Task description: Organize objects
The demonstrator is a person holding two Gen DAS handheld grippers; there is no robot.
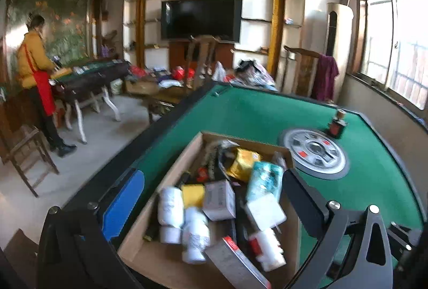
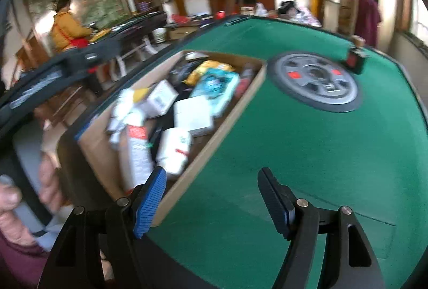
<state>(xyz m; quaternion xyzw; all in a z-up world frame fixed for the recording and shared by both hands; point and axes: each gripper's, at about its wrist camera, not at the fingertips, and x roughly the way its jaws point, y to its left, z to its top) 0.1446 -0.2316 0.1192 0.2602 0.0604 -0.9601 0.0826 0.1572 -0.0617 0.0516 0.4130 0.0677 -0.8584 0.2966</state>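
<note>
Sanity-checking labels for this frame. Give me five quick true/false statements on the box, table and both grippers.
1. The cardboard box sits on a green felt table. True.
2. The box is empty. False: it holds white bottles, small cartons and packets.
3. The right gripper clamps a bottle. False: its jaws stand open with nothing between them.
4. A small dark bottle stands outside the box, beside the round centre panel. True.
5. The left gripper is shut. False: it is wide open above the box.

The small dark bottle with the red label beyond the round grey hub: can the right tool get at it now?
Probably yes: the right tool is open and empty, and only bare green felt and the flat hub lie before the bottle.
</note>
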